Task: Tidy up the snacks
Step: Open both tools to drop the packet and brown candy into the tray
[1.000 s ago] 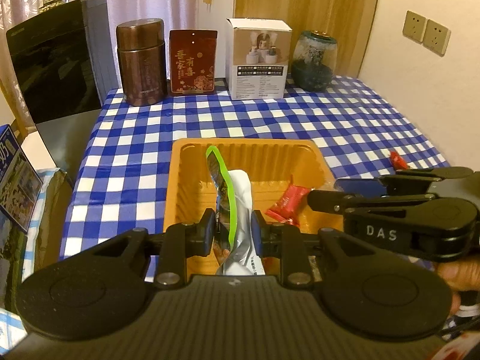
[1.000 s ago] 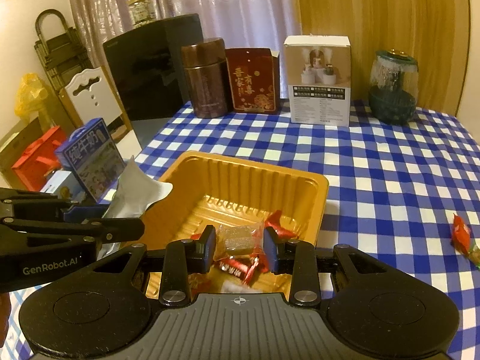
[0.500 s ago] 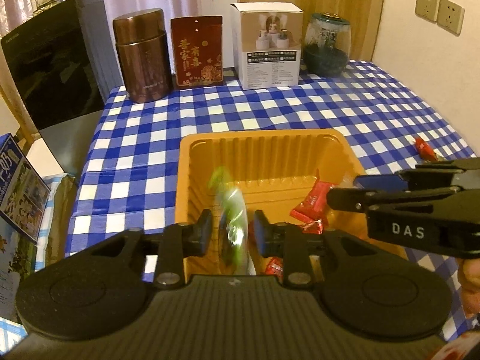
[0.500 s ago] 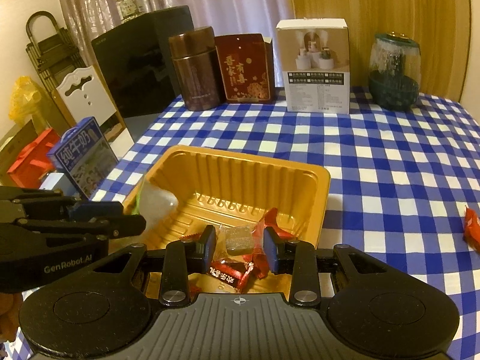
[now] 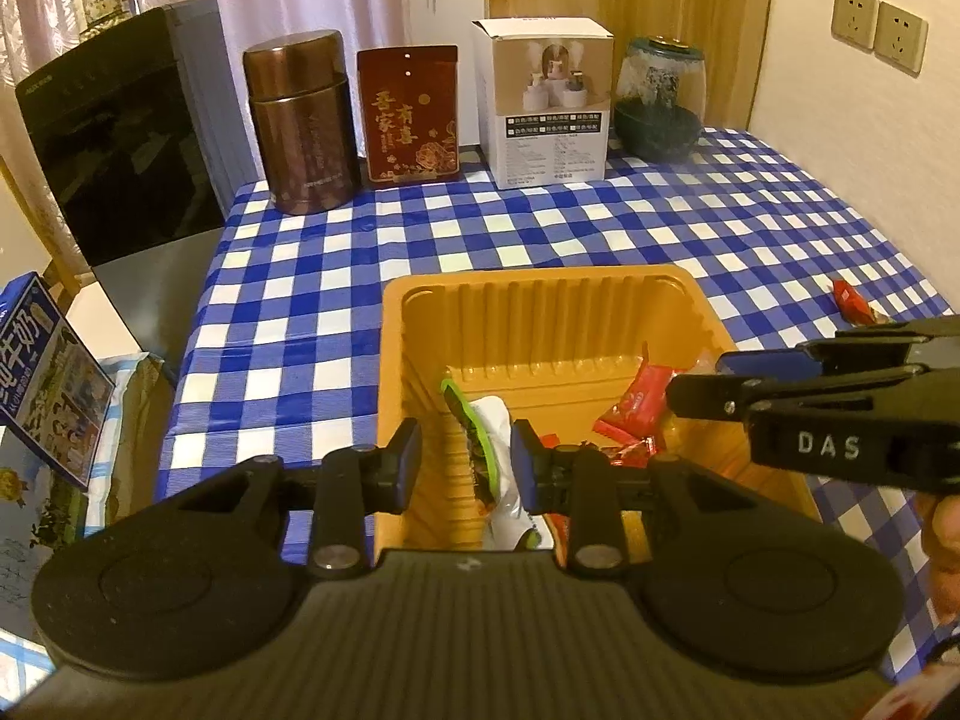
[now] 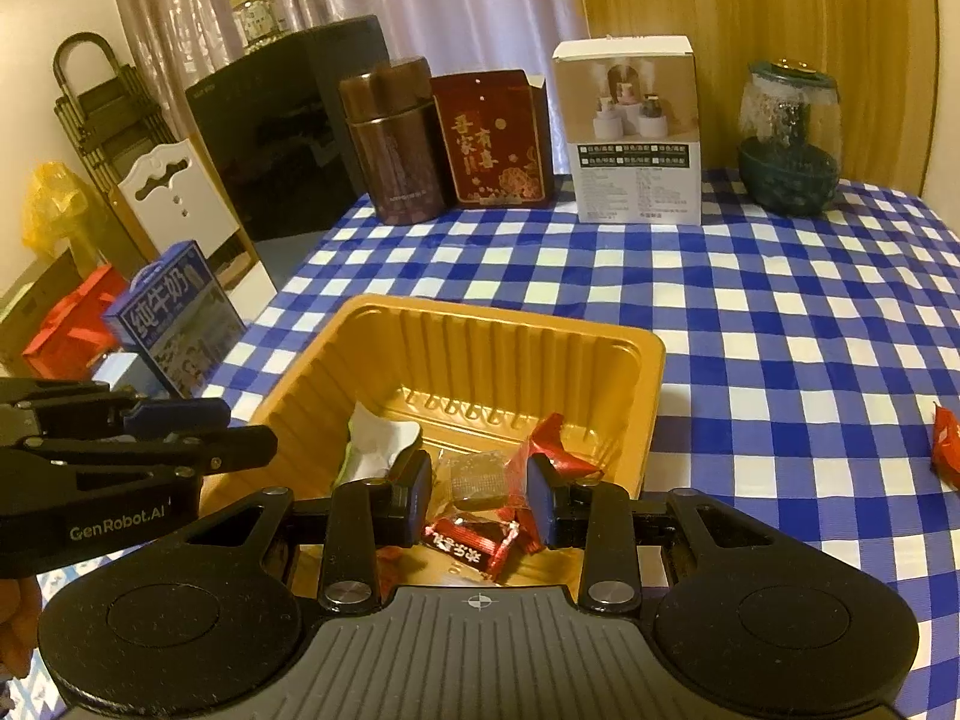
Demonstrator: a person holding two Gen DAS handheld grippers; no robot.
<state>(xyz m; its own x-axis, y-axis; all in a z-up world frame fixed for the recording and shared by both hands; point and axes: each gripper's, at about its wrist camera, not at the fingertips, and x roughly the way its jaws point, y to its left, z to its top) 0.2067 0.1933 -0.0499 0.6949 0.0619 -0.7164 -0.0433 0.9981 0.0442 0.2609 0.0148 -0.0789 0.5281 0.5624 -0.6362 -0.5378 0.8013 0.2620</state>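
The orange ribbed plastic tray [image 5: 540, 324] sits at lower centre of the blue-and-white checked tablecloth [image 5: 690, 222]. In it lie red-wrapped candies [image 5: 636, 408] and a white snack packet with a green edge [image 5: 492, 450]. The left gripper [image 5: 465, 459] hangs over the tray's near rim, jaws narrowly apart, with the packet loose between them and touching the right pad. The right gripper [image 6: 480, 495] grips a clear-wrapped brown candy [image 6: 477, 477]. One stray red candy [image 6: 947, 447] lies near the cloth's right edge, with open cloth between it and the tray. A row of tins and boxes [image 5: 408, 114] lines the far edge.
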